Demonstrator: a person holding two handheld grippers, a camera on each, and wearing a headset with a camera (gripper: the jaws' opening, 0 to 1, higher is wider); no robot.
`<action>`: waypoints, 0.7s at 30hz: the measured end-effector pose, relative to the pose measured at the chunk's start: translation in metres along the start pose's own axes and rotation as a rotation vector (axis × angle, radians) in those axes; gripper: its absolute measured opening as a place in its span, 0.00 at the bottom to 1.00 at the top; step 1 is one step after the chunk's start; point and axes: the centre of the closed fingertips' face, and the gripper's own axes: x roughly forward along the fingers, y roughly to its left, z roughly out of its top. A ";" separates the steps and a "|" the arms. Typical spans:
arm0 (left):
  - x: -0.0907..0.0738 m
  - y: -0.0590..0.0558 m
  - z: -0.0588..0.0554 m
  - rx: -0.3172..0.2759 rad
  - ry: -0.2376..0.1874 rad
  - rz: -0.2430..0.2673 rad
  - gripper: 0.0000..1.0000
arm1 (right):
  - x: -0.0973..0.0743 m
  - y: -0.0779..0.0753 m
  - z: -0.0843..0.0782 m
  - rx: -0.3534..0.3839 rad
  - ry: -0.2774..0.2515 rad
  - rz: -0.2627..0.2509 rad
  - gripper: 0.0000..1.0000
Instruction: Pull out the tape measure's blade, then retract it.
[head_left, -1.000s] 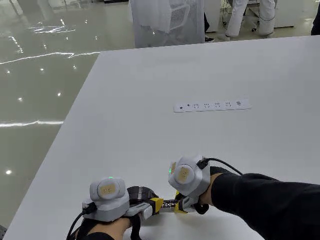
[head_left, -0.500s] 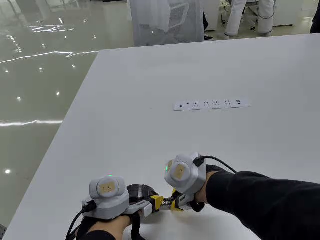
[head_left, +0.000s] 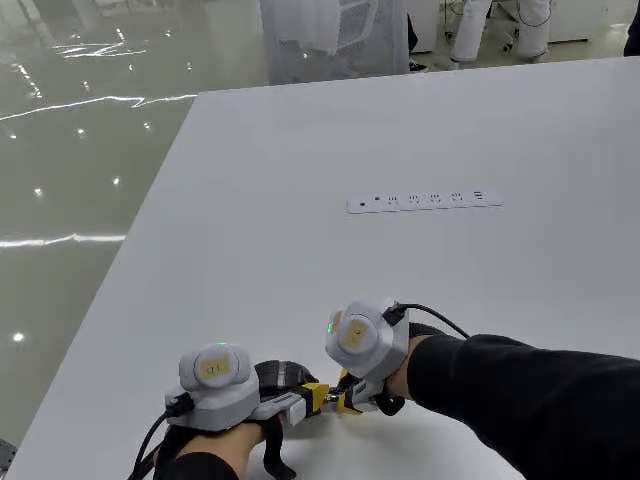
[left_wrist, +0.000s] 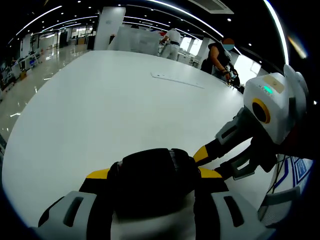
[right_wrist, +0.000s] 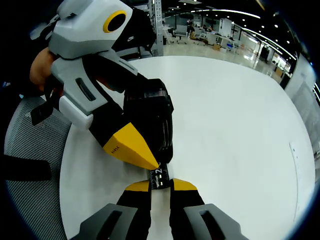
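So, right gripper (right_wrist: 159, 186): jaws pressed together on the blade (right_wrist: 158, 177), of which a short numbered stub shows outside the case.
left gripper (left_wrist: 152, 175): clamped around the black tape measure (left_wrist: 152, 186), a yellow tip on each side.
tape measure's place: by the white counter's (head_left: 300, 250) near edge, between the two grippers.
around: a white power strip (head_left: 423, 200) lies well apart, mid-counter; a grey mesh chair (right_wrist: 25, 150) stands beside the counter.
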 end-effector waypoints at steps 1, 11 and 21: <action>0.000 0.000 0.000 -0.001 0.000 0.000 0.61 | 0.000 0.000 0.001 0.000 -0.002 -0.001 0.09; 0.001 0.001 0.000 -0.006 0.000 -0.001 0.61 | 0.003 0.000 0.004 -0.006 -0.011 0.005 0.09; 0.001 0.001 0.000 -0.016 -0.001 -0.005 0.61 | 0.006 0.000 0.009 -0.004 -0.025 0.002 0.09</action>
